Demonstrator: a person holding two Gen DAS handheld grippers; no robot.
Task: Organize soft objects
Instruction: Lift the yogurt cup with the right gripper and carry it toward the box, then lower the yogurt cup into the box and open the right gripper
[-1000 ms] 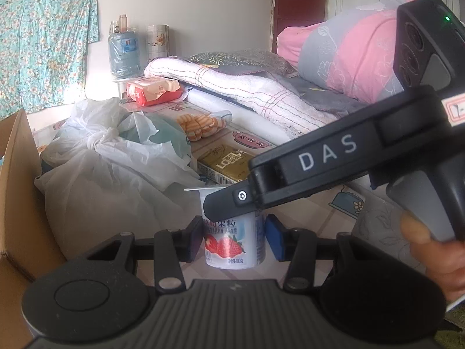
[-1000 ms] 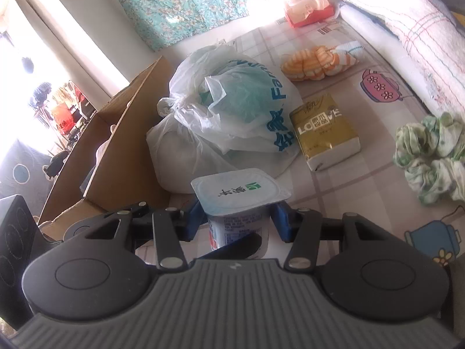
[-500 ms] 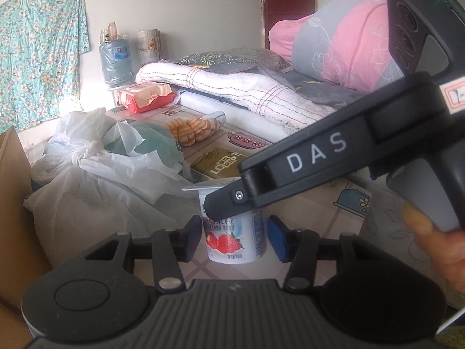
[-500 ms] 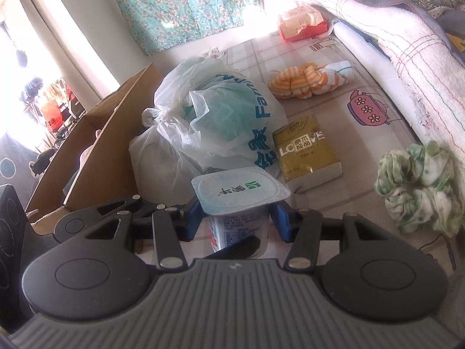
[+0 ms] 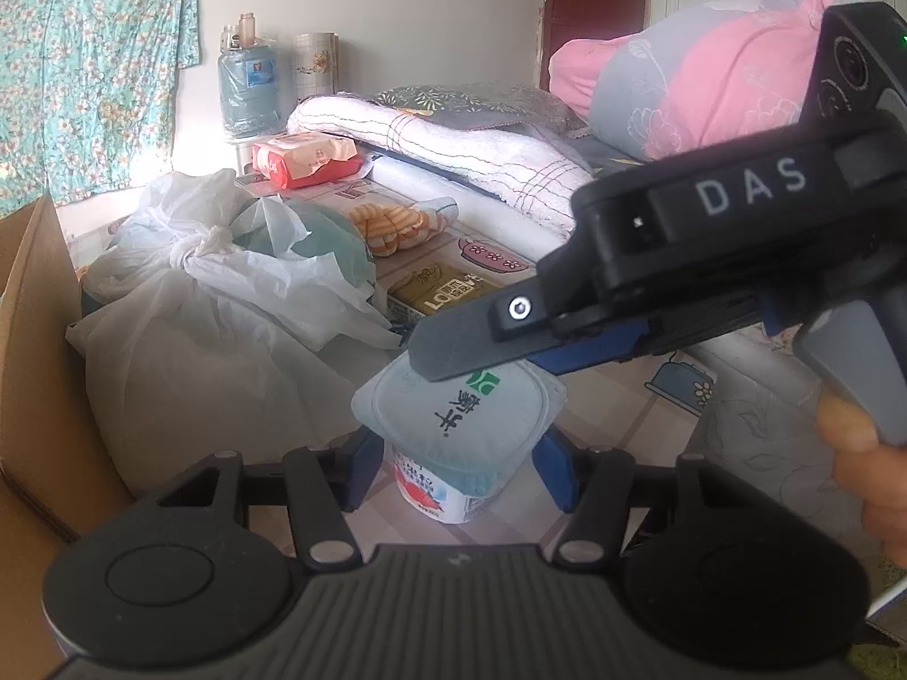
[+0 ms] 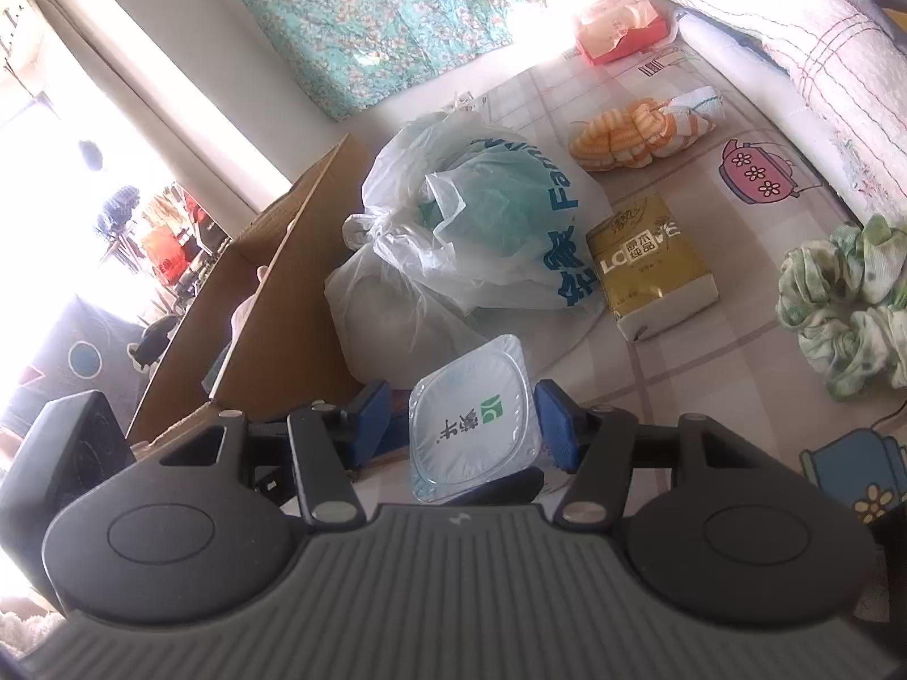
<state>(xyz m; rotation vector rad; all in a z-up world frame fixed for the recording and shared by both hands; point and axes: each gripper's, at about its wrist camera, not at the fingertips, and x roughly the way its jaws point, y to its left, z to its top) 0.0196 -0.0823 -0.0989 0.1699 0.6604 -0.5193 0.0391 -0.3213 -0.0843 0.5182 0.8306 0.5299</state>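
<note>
A yogurt cup (image 5: 453, 487) with a strawberry label and a pale foil lid (image 6: 473, 419) stands on the patterned bed sheet. My left gripper (image 5: 460, 470) straddles it; its jaws are opening and both blue pads stand a little off the cup's sides. My right gripper (image 6: 465, 425) also straddles the cup from the other side, its jaws opening with a gap at the pads. In the left wrist view one of its fingers (image 5: 453, 348) crosses above the lid. Soft things lie beyond: an orange striped cloth bundle (image 6: 629, 133) and a green floral scrunchie (image 6: 844, 300).
Knotted white plastic bags (image 6: 482, 215) and an open cardboard box (image 6: 272, 328) sit left of the cup. A gold tissue pack (image 6: 652, 260) lies just behind it and a red pack (image 6: 618, 25) further back. A folded white blanket (image 5: 453, 141) and a pink-grey pillow (image 5: 708, 68) line the right side.
Both pairs of blue pads have spread away from the yogurt cup. The cup's lid now shows more from above in both views, and the right gripper's finger sits higher over it.
</note>
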